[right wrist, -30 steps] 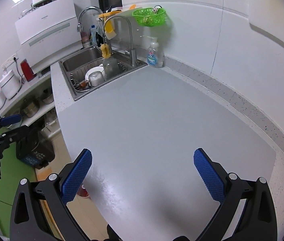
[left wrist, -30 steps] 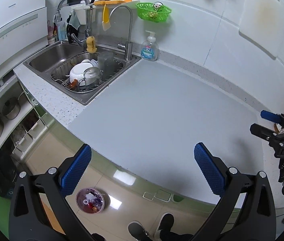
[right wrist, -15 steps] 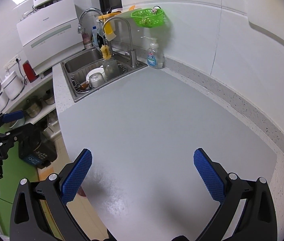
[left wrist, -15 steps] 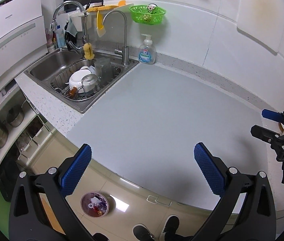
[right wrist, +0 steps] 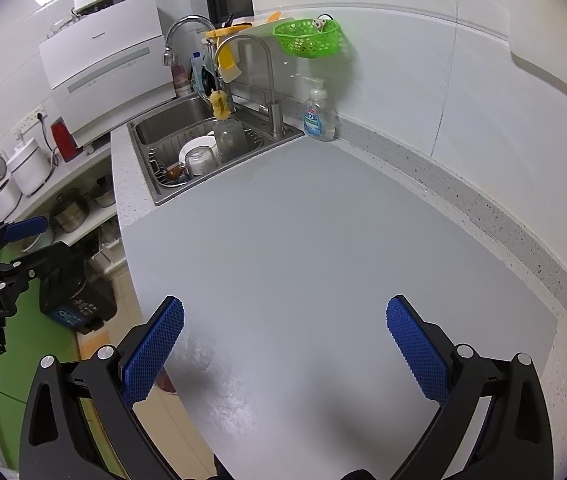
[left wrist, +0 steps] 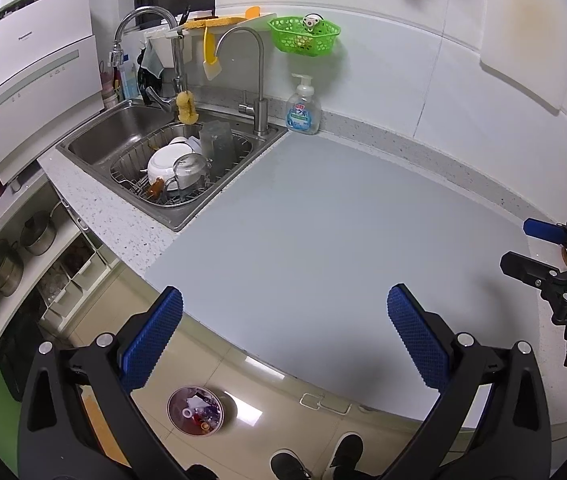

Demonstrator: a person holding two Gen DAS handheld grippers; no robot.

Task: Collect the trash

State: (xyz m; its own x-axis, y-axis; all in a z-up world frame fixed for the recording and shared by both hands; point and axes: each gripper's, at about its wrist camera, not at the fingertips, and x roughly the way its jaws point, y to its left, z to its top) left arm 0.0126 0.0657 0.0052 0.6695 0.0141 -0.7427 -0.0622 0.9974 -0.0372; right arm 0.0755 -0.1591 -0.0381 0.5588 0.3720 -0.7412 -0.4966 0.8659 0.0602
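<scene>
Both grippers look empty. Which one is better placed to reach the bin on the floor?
Left, probably. The left gripper hangs open past the counter edge, above the bin; the right gripper is open over the counter.

Left tool (left wrist: 283, 332) and right tool (right wrist: 283, 332) both spread wide, empty, held level side by side

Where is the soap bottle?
The soap bottle stands against the back wall, just right of the sink and its tap, below the green basket. Both views show it.
</scene>
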